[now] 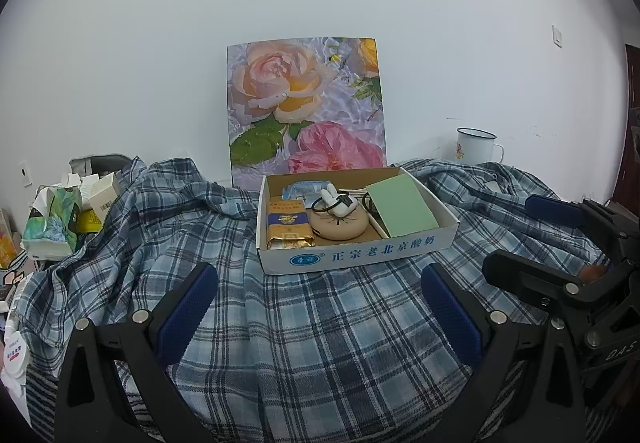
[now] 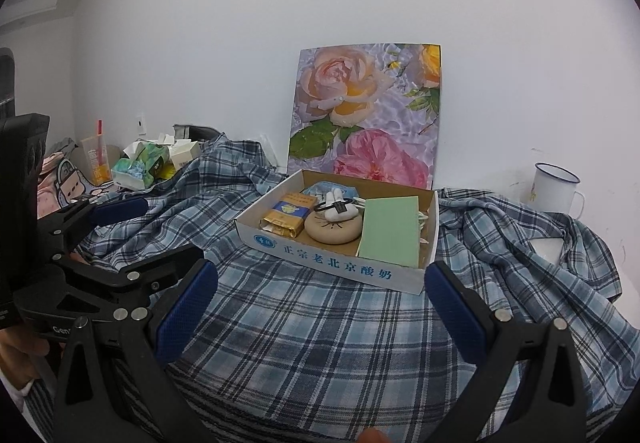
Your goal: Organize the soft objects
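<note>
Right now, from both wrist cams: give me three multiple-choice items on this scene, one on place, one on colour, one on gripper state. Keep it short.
1. Where does the cardboard box sit?
A. on the plaid shirt
B. on bare floor
C. inside the mug

2. What colour is the flat card in the box?
A. red
B. pale green
C. black

3. How do both grippers stand?
A. both shut on the shirt
B. one open, one shut
C. both open, holding nothing

Answers: 1 A, plaid cloth lies under and around the box. 2 B, it shows pale green in both views. 3 C, the left gripper and the right gripper have jaws spread wide, nothing between.
</note>
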`<move>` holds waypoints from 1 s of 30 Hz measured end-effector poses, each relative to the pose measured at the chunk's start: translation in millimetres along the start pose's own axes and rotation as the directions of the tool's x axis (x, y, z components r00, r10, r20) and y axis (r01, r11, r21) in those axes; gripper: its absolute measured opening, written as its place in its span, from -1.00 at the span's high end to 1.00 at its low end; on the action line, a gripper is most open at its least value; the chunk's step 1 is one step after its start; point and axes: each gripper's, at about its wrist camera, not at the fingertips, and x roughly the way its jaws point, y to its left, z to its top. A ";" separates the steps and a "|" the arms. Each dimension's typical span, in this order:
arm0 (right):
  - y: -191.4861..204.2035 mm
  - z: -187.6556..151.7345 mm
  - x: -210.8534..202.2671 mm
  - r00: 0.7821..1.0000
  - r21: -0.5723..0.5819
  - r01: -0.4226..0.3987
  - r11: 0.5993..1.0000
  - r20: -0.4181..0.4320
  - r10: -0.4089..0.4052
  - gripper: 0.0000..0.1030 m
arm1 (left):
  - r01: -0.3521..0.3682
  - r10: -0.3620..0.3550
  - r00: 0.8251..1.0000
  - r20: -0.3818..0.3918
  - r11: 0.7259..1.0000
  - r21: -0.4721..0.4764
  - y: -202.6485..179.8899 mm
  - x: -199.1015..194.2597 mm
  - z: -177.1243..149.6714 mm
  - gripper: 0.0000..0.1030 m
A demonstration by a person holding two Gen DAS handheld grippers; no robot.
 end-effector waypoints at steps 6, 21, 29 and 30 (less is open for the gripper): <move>0.4 -0.2 0.1 1.000 -0.001 -0.001 1.000 -0.001 0.001 -1.00 | 0.001 -0.001 1.000 -0.001 1.000 -0.002 -0.3 0.8 0.2 -0.99; 1.7 -0.9 1.7 1.000 -0.001 -0.002 1.000 -0.008 0.002 -1.00 | -0.009 0.009 1.000 -0.002 1.000 -0.001 -0.1 -0.9 -1.2 -0.99; 2.6 -1.3 1.6 1.000 0.001 -0.001 1.000 -0.009 0.001 -1.00 | -0.008 0.008 1.000 -0.001 1.000 0.000 0.6 -1.1 -0.9 -0.99; 2.3 -1.1 1.9 1.000 0.000 -0.001 1.000 -0.009 0.001 -1.00 | -0.009 0.009 1.000 0.000 1.000 0.000 0.5 -1.1 -0.8 -0.99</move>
